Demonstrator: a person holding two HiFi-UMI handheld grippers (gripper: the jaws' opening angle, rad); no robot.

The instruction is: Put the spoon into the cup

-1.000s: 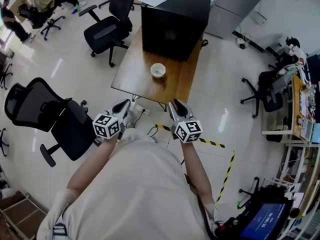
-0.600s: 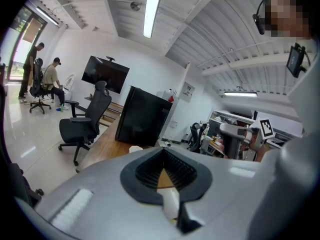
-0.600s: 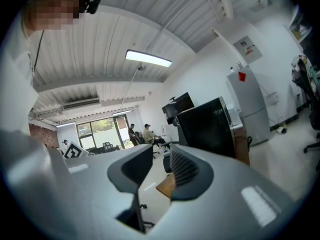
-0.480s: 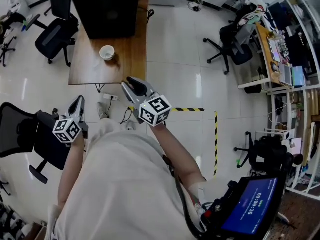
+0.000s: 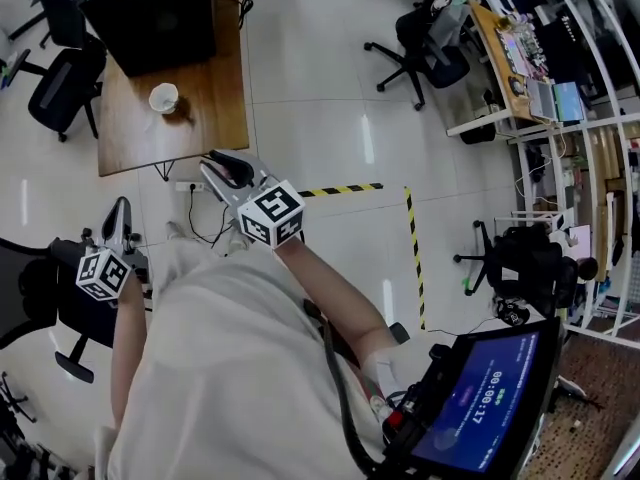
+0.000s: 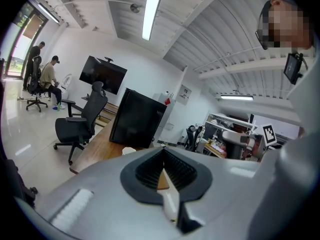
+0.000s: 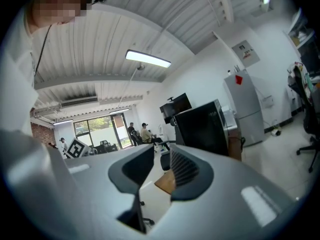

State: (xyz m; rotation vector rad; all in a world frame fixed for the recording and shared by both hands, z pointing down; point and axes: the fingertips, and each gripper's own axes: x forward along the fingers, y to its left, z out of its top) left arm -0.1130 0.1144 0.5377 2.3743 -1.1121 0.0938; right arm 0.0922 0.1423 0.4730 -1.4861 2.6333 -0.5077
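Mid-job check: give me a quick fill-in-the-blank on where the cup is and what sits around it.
1. The white cup stands on the wooden ____.
2. Next to it, on the same surface, sits a large ____ box.
3. The yellow-and-black striped tape is stuck on the ____.
Missing words: table; black; floor.

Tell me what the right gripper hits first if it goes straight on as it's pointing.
Probably the wooden table: its near corner shows past the empty jaws of the right gripper, which have just been closing. Height is unclear; it might pass over.
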